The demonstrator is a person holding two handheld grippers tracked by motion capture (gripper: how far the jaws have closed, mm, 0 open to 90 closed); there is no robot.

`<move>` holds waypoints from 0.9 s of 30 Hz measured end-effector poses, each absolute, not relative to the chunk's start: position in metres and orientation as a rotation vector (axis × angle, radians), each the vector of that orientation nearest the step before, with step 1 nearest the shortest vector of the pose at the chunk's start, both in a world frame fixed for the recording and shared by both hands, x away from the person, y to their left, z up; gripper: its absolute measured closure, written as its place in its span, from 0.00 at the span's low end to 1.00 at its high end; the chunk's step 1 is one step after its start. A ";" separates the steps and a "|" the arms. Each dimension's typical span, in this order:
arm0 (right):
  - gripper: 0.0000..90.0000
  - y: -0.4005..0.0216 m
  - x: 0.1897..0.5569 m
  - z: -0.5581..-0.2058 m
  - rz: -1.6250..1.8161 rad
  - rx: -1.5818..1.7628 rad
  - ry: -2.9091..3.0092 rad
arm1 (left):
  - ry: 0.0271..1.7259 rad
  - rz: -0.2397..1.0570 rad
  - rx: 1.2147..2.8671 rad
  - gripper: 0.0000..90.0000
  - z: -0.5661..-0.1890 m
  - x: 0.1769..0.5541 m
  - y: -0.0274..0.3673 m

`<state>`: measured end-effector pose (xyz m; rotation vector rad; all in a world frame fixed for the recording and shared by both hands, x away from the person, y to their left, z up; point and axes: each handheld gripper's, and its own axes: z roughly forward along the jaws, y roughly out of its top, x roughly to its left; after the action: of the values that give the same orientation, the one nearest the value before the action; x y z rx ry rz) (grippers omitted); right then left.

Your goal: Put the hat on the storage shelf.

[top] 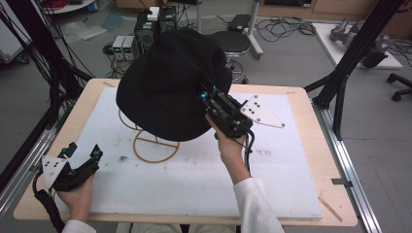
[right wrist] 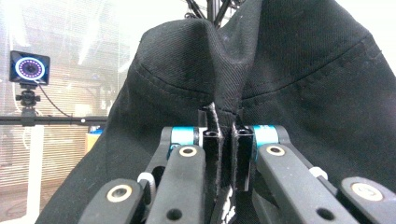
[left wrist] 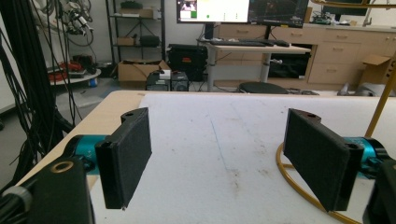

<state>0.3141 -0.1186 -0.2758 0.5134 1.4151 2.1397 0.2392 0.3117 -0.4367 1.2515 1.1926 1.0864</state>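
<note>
A black bucket hat (top: 170,82) hangs over the middle of the white mat, above a yellow wire stand (top: 154,145). My right gripper (top: 210,95) is shut on the hat's brim at its right side. In the right gripper view the brim cloth (right wrist: 224,105) is pinched between the two pads, and the black hat (right wrist: 289,79) rises above them. My left gripper (top: 83,154) rests at the mat's front left corner, open with nothing in it. In the left gripper view its wide-set pads (left wrist: 126,154) frame bare mat, with the wire stand's ring (left wrist: 299,184) at the right.
A white foam mat (top: 194,174) covers most of the wooden table (top: 311,145). Black frame posts (top: 350,63) stand at the right and bundled cables (top: 48,73) at the left. A stool (top: 233,43) and electronics boxes (top: 124,46) sit on the floor beyond the table.
</note>
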 end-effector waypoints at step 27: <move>0.97 -0.045 0.343 -0.285 2.110 0.521 1.636 | 1.214 1.097 1.205 0.27 -0.437 0.235 0.322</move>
<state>0.3426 -0.0445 -0.2849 0.5213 1.6361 2.1104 0.2348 0.3222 -0.4372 1.2054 1.2143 1.0965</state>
